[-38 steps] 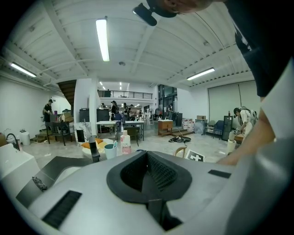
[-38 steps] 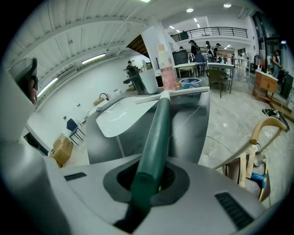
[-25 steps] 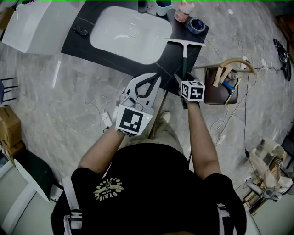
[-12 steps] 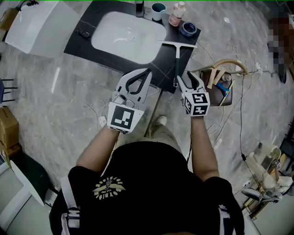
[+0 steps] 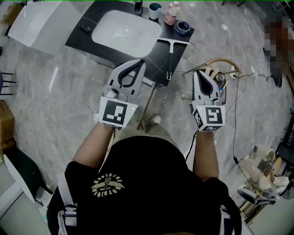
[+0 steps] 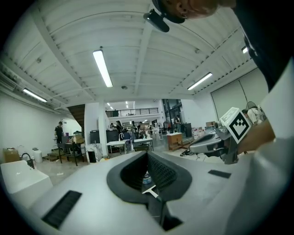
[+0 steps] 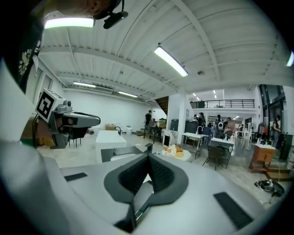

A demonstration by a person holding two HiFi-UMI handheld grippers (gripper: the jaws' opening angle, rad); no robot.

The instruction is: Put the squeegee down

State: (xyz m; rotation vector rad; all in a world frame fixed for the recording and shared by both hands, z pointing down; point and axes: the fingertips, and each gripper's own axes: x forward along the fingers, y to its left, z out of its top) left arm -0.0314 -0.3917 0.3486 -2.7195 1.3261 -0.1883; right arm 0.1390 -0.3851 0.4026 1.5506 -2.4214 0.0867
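Note:
The squeegee (image 5: 170,54) lies flat on the black countertop (image 5: 92,43) to the right of the white basin (image 5: 125,28), with its blade at the far end and its handle pointing toward me. My right gripper (image 5: 198,73) hangs to the right of the handle, clear of it. Its jaws have just been closing and now meet with nothing between them (image 7: 148,158). My left gripper (image 5: 138,62) hovers over the counter's near edge, left of the handle, tips together and empty (image 6: 147,156). Through its jaws a white bar (image 6: 149,190) shows, probably the squeegee.
A cup (image 5: 155,9), a pink bottle (image 5: 172,13) and a blue tape roll (image 5: 183,27) stand at the counter's far right corner. A brown basket (image 5: 220,75) with a curved wooden handle sits on the floor under my right gripper. Cables trail across the marble floor.
The right gripper has left the squeegee's handle, swung right and toward me, and its jaws have shut. The left gripper has risen a little. The squeegee stays on the counter.

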